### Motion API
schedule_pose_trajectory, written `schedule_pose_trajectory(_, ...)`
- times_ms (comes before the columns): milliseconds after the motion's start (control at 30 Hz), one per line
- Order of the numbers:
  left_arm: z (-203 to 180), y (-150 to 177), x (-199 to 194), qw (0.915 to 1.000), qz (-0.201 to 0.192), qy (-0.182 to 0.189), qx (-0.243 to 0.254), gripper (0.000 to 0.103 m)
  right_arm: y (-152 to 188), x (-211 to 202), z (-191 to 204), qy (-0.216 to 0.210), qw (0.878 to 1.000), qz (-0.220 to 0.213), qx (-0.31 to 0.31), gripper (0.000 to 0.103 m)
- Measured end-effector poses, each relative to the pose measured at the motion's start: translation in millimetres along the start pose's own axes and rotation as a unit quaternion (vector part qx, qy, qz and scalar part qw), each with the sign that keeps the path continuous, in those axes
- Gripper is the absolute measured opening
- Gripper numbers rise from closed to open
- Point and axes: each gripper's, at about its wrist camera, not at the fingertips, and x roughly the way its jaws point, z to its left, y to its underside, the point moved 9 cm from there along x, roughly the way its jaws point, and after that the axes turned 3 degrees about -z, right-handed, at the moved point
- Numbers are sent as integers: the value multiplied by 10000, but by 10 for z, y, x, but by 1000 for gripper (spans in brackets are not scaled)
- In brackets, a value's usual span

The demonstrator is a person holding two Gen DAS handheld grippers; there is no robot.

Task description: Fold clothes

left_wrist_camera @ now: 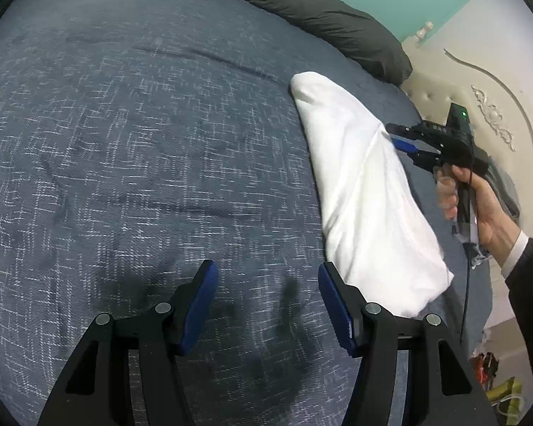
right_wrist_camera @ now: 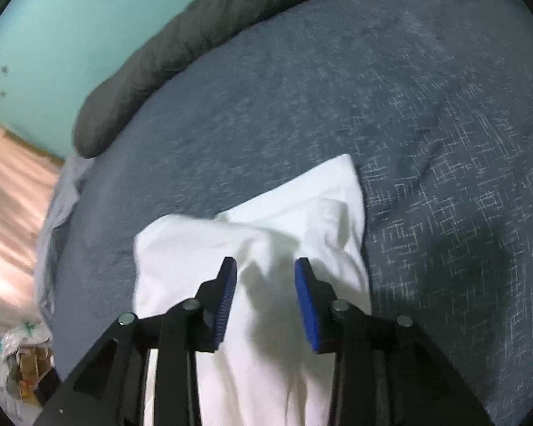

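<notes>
White garment point(right_wrist_camera: 266, 234) under right claw point(right_wrist_camera: 266, 273), seemingly ungripped

No text, label, brand, number or sign can be read in either wrist view; the packets on the floor are too blurred

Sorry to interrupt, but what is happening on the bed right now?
A person is folding clothes with a handheld gripper in each hand. A folded white garment lies on the blue bedspread. The right gripper hangs over it, jaws apart, gripping nothing. The left gripper waits open over bare bedspread beside it.
</notes>
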Motion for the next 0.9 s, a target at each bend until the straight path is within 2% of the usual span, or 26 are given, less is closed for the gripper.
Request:
schedule_pose_trajectory(100, -72, -8, -4, 10000, -10, 41, 70, 63, 241, -100, 49, -158, 9992, 331, -175, 35)
schedule_pose_trajectory(167, -114, -9, 6, 9999, -3, 59, 101, 63, 403, -138, 50, -62, 9981, 489, -370, 35)
schedule_pose_trajectory(300, -213, 37, 14, 9997, 55, 112, 194, 63, 628, -169, -4, -185, 9978, 535, -353, 33)
schedule_pose_trajectory(367, -273, 47, 22, 9995, 73, 158, 254, 63, 689, -182, -37, -174, 9977, 550, -349, 8)
schedule_pose_trajectory(500, -392, 101, 73, 9988, 136, 226, 407, 64, 638, -309, -80, -219, 9989, 336, -241, 3)
schedule_pose_trajectory(600, -468, 160, 140, 9981, 227, 266, 503, 64, 620, -288, -185, -46, 9992, 405, -29, 3)
schedule_pose_trajectory(667, -510, 194, 180, 9976, 282, 287, 561, 64, 640, -286, -172, 31, 9988, 474, -71, 3)
schedule_pose_trajectory(733, -534, 212, 200, 9973, 299, 281, 605, 64, 617, -357, -157, -6, 9994, 359, 25, 4)
schedule_pose_trajectory(833, -556, 242, 223, 9971, 328, 278, 621, 64, 649, -542, -163, -256, 9990, 252, 277, 9)
schedule_pose_trajectory(900, -564, 243, 224, 9971, 325, 283, 624, 64, 738, -633, -167, -311, 9986, 327, 287, 36)
